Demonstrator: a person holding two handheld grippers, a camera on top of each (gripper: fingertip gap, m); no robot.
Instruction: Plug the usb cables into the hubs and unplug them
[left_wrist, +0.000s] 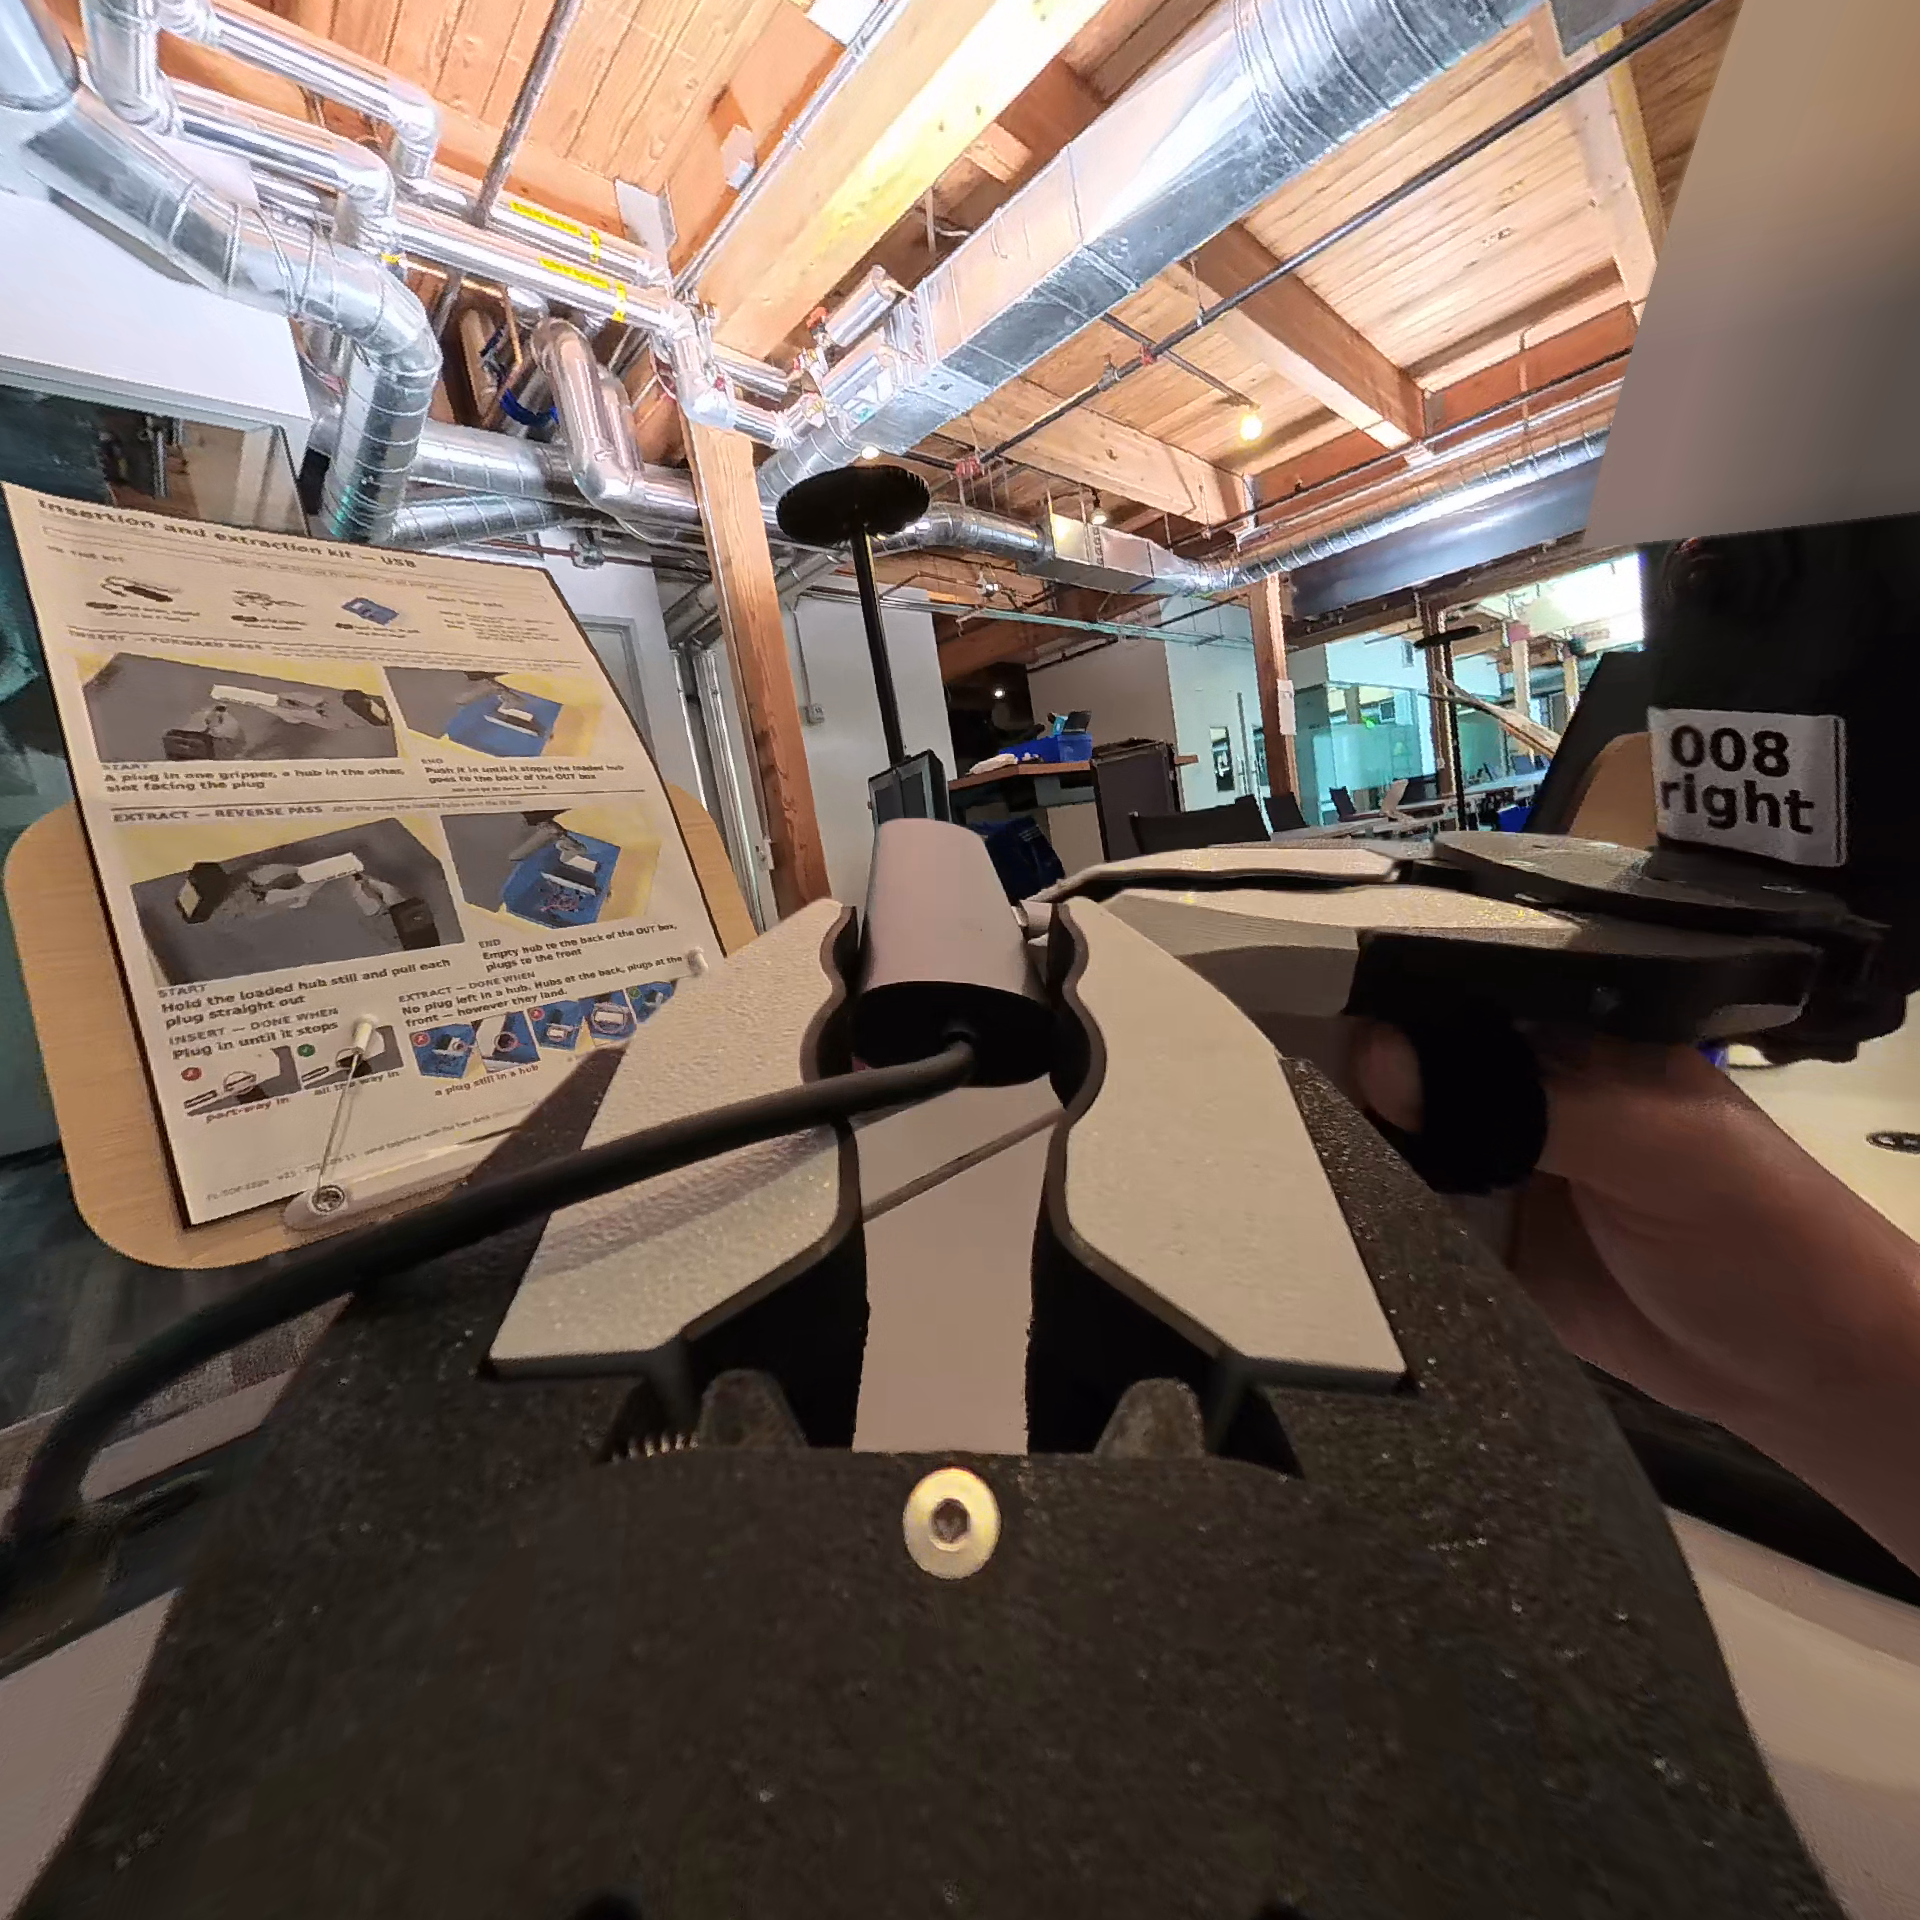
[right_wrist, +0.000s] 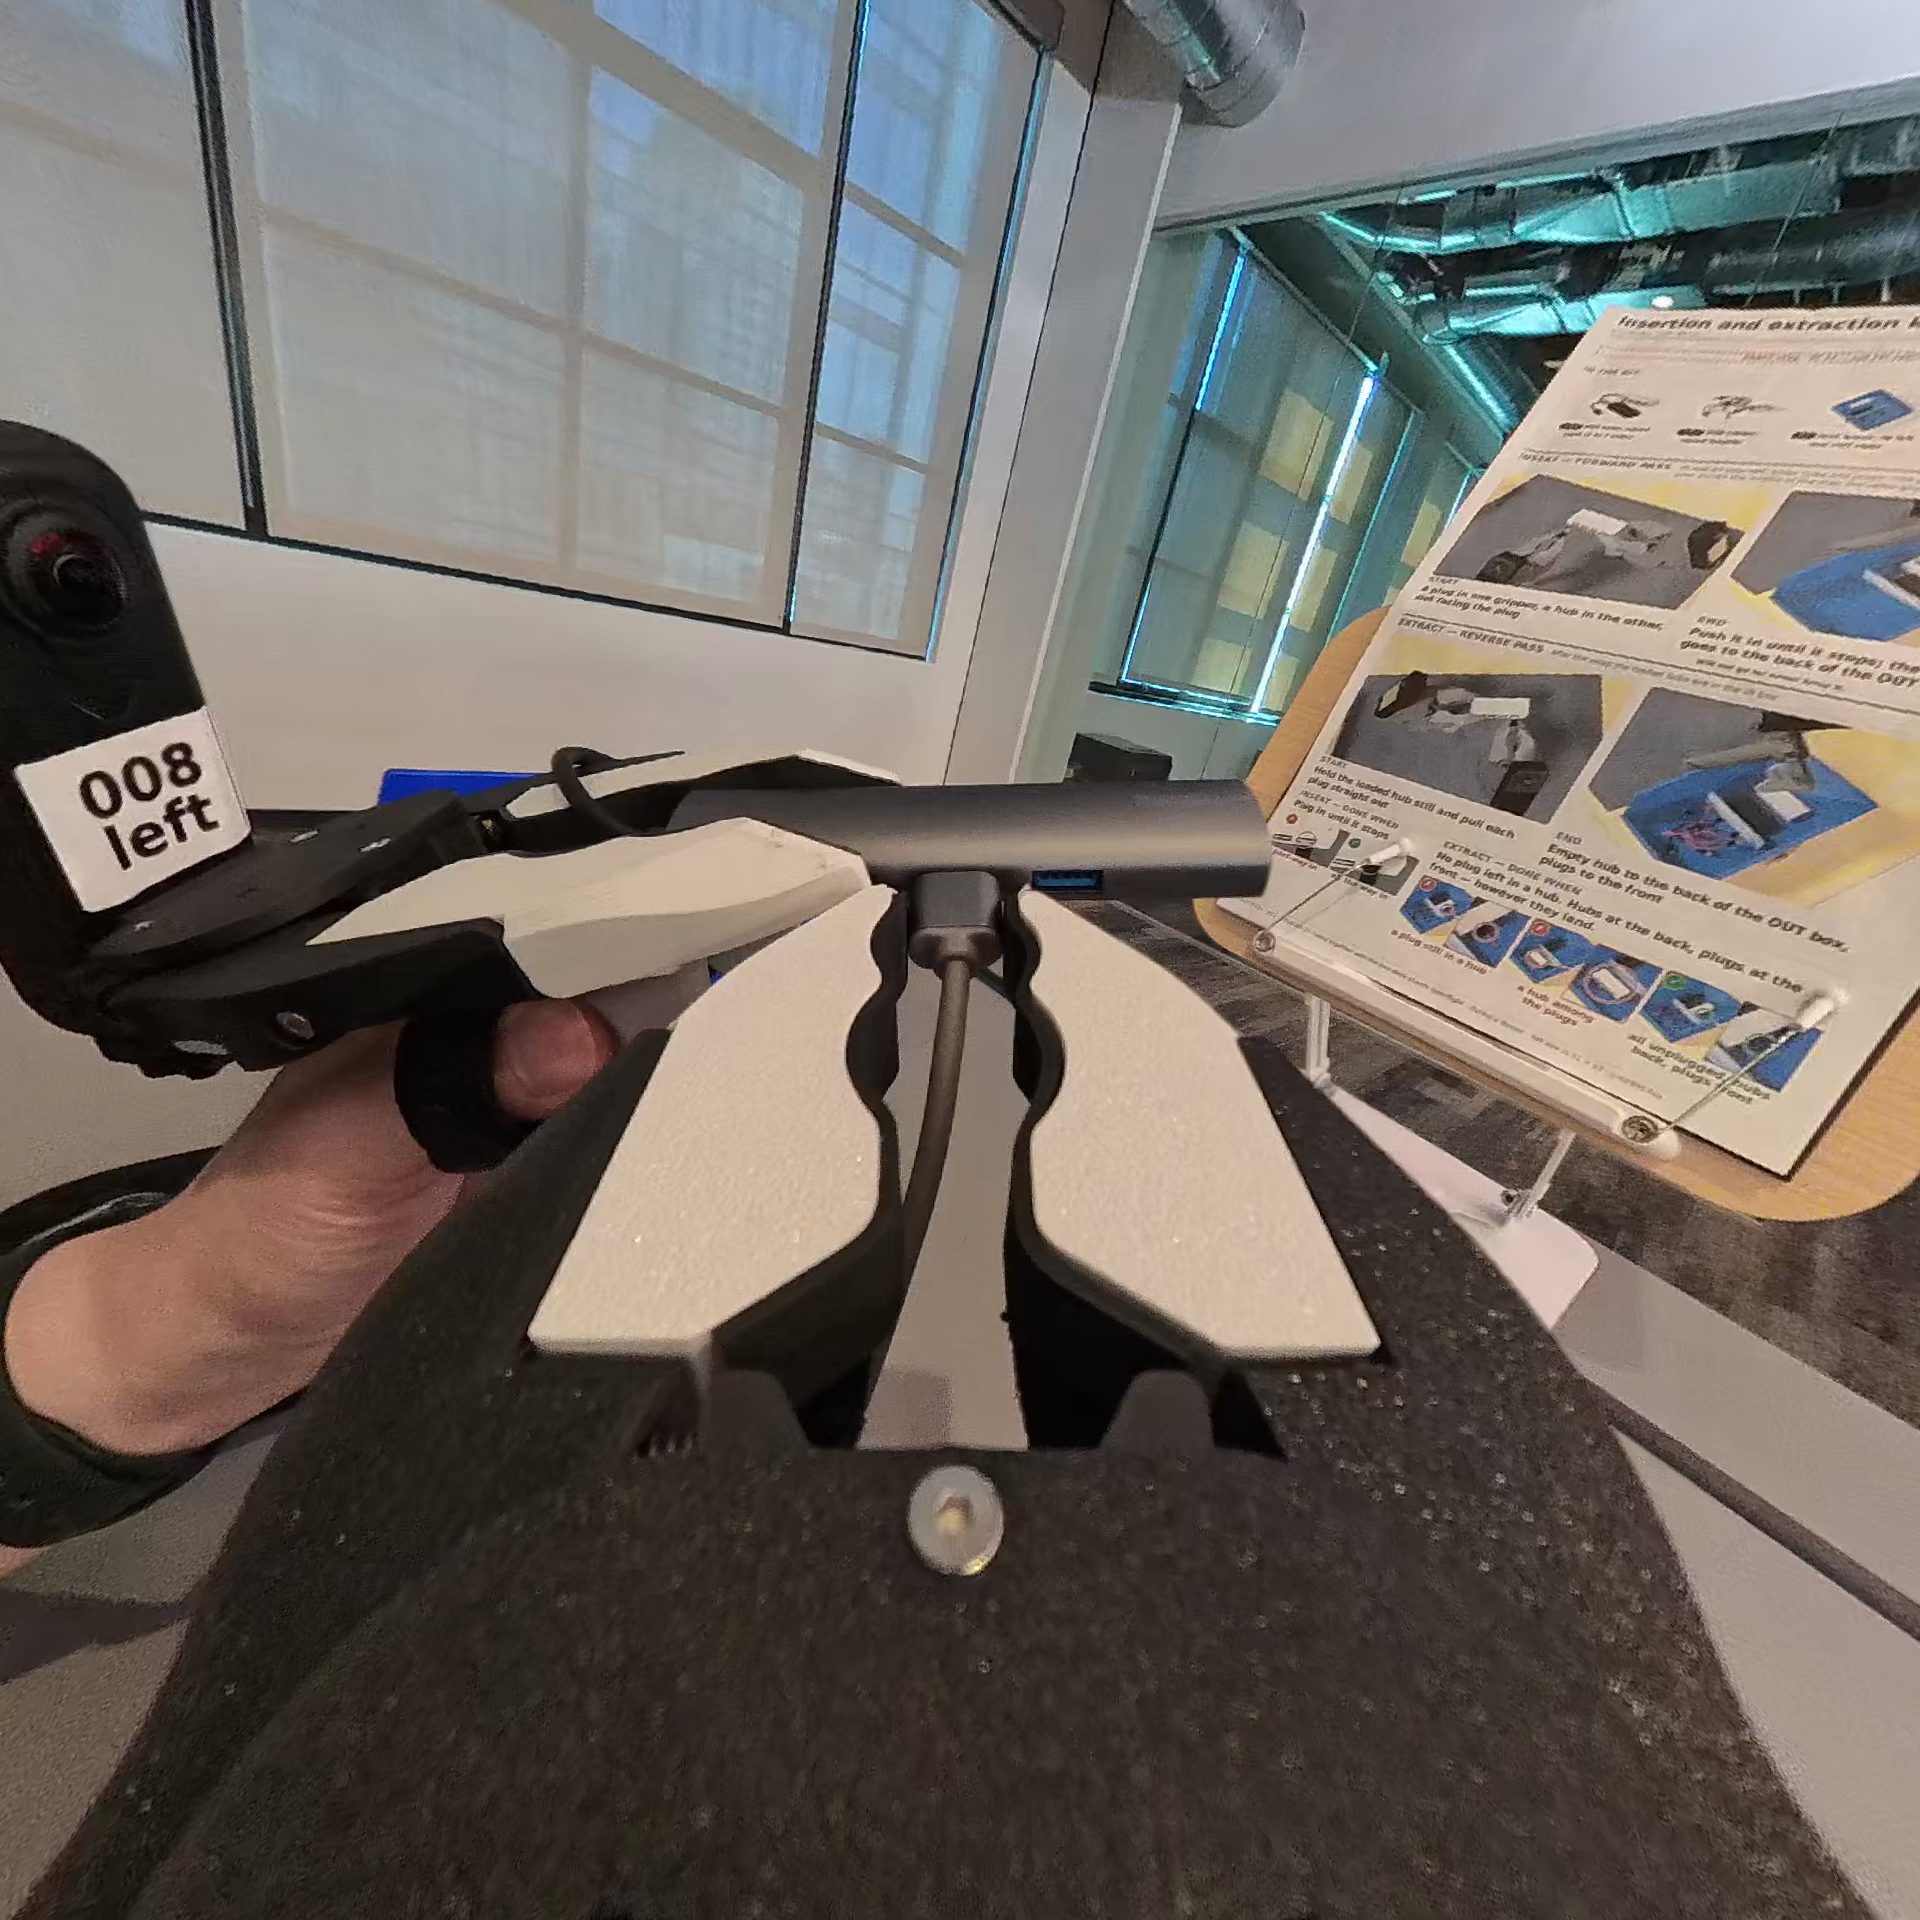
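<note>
My left gripper (left_wrist: 951, 925) is shut on a grey USB hub (left_wrist: 935, 904). The hub's black end cap faces the camera, and its black cable (left_wrist: 520, 1174) trails down to the left. In the right wrist view the hub (right_wrist: 1039, 831) lies crosswise. My right gripper (right_wrist: 954, 914) is shut on a grey USB plug (right_wrist: 951, 930) seated in the hub's side, with no bare metal showing. The plug's cable (right_wrist: 940, 1091) runs back between the fingers. A blue port (right_wrist: 1065, 881) beside it is empty. Each gripper shows in the other's view, the right (left_wrist: 1060, 904) and the left (right_wrist: 821, 831).
An instruction sheet on a tilted wooden stand (left_wrist: 343, 831) stands left of the hub and also shows in the right wrist view (right_wrist: 1621, 727). A blue box (right_wrist: 457, 784) is partly hidden behind the left gripper. A person's hands (left_wrist: 1662, 1247) (right_wrist: 208, 1247) hold both grippers above a white table (left_wrist: 1818, 1122). The grippers are tip to tip, or close to it.
</note>
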